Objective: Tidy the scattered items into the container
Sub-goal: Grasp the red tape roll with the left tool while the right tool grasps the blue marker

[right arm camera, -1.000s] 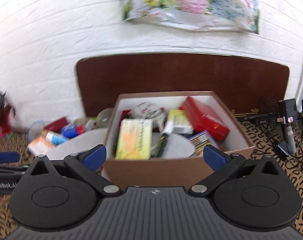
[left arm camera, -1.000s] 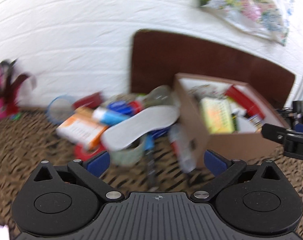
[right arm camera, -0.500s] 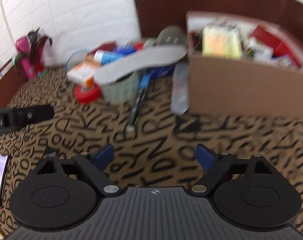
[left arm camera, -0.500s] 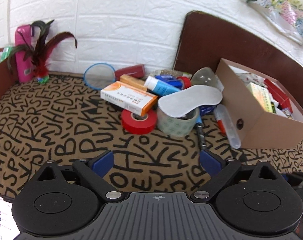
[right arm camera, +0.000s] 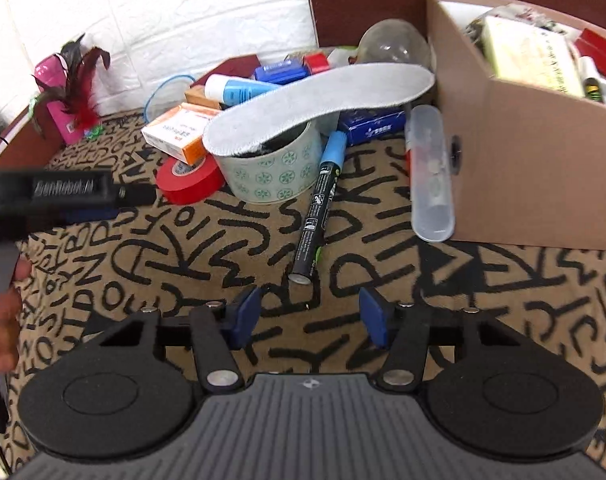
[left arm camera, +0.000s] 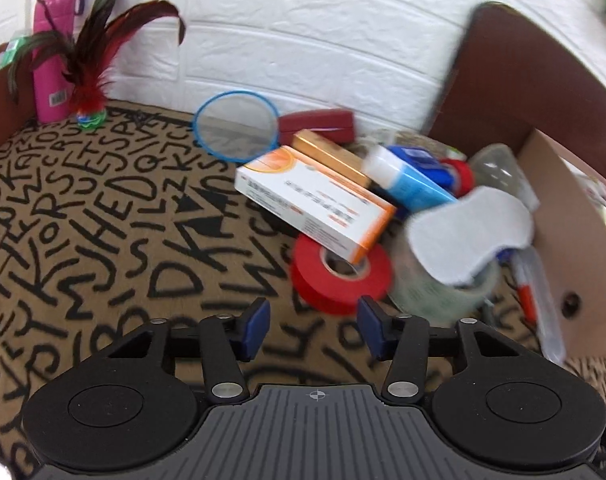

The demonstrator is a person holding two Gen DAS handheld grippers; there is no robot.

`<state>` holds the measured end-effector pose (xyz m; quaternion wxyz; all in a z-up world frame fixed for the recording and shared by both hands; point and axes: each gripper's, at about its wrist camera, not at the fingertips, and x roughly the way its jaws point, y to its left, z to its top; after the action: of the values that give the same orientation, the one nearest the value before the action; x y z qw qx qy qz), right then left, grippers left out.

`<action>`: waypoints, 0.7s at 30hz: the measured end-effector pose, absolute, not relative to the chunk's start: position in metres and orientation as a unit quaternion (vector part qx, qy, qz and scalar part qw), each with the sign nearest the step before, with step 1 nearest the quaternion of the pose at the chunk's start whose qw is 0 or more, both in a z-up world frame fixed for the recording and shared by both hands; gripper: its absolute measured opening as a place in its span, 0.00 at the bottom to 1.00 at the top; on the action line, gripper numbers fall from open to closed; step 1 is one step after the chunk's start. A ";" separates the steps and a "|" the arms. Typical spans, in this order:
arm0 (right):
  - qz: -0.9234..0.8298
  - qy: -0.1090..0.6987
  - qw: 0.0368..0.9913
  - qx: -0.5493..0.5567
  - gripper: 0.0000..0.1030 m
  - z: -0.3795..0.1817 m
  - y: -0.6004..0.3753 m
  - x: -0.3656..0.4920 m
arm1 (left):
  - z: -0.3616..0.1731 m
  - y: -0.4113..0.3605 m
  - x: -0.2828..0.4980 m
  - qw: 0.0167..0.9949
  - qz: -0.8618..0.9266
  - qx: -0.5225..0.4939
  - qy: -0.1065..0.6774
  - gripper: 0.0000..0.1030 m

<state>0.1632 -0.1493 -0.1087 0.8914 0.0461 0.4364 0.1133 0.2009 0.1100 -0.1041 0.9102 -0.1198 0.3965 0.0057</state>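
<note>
Roughly upright marker (right arm camera: 318,208), cap twd wall

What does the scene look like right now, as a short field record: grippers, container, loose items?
left gripper: open, holding nothing, facing the red tape roll
right gripper: open, holding nothing, facing the black marker
container: cardboard box, already holding several items
on the tape: orange-and-white carton rests on the red roll
insole: grey insole lies across the patterned tape roll
by the box: clear tube lies against its side
surface: letter-print cloth
</note>
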 end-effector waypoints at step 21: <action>0.104 0.406 0.908 -0.026 0.24 -0.122 -0.121 0.196 | -0.126 0.101 0.238 0.909 -0.020 -0.069 0.410 0.25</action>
<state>0.1961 -0.1208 -0.1223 0.9077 -0.0259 0.4056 0.1040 0.2384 0.1013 -0.1259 0.9094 -0.0688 0.4098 -0.0205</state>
